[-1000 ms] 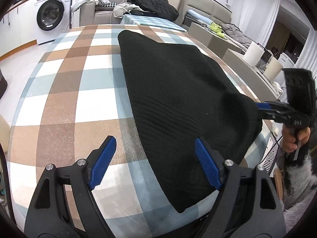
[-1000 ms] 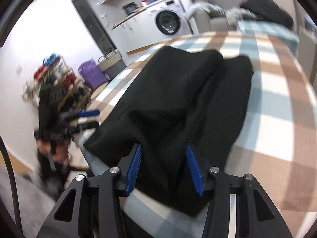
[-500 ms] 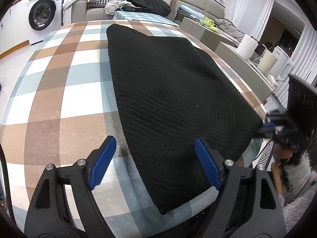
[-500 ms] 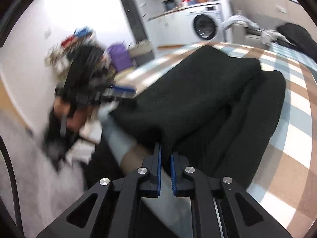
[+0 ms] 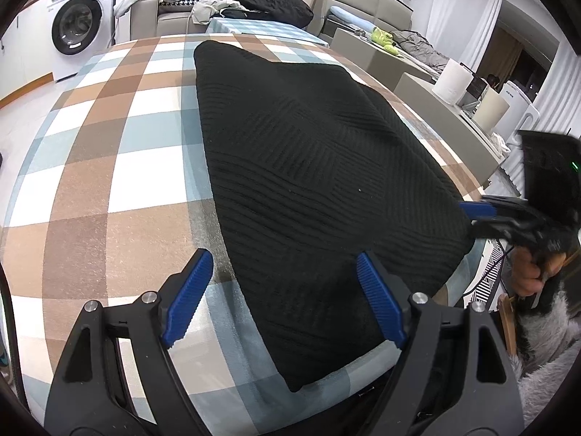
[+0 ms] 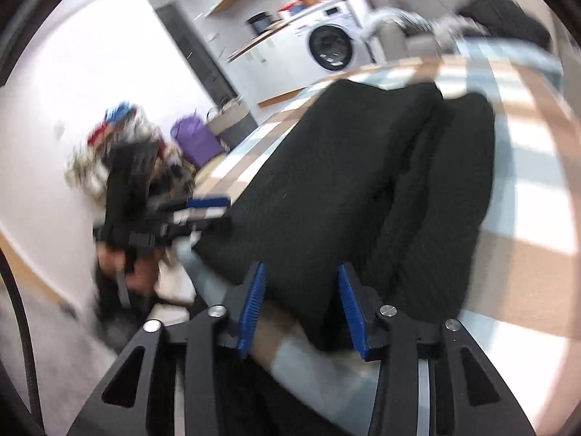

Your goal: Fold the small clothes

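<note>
Lying limp, black ribbed-knit garment [image 5: 319, 189]: soft, bulky; grip near corners; left gripper [image 5: 283, 305] spread, right gripper [image 6: 301, 305] opening, nothing pinched.

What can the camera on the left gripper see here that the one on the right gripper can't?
Only the left view shows the sofa and two white rolls. Only the right view shows a purple bag and a basket on the floor. Both show the black knit garment on the checked tablecloth, the washing machine, and both grippers; the right gripper is opening around the garment's edge.
</note>
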A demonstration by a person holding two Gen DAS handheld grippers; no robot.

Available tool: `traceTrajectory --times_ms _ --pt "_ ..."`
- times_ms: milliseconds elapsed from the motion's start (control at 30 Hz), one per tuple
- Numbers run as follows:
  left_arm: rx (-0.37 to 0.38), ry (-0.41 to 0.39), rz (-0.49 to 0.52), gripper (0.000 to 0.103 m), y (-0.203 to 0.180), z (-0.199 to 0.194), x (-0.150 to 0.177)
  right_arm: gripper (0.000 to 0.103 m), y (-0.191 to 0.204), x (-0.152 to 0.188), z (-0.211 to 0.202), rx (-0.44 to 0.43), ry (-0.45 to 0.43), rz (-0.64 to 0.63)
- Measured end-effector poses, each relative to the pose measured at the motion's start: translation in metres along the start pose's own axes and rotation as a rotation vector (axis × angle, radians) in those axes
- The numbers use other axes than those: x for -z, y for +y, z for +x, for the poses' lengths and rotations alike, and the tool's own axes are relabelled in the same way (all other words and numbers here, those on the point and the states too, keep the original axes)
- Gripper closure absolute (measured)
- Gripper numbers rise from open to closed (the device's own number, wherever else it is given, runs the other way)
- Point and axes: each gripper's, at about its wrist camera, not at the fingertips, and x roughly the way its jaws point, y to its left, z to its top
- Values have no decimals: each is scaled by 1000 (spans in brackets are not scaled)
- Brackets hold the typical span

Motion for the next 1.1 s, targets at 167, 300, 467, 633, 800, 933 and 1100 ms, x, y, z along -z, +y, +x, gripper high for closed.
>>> traceTrajectory --times_ms 167,300,467,633,800,933,1100 --pt "-42 -5 44 23 -10 -3 3 95 -2 0 10 24 -4 20" --pt "-75 -36 95 23 -26 -10 6 96 2 8 8 144 17 -14" --pt "-32 -54 135 23 -51 -9 6 77 -1 4 -11 157 -36 12" --pt "7 -33 212 23 -84 10 7 59 -25 -23 -8 206 -77 100" --pt "-41 0 268 21 -95 21 11 58 -42 -50 22 190 -46 145" --pt "25 -14 211 21 -85 11 7 58 -41 -69 42 183 -20 124" --pt "16 -63 142 21 -63 -7 -3 92 -34 -84 57 216 -21 69"
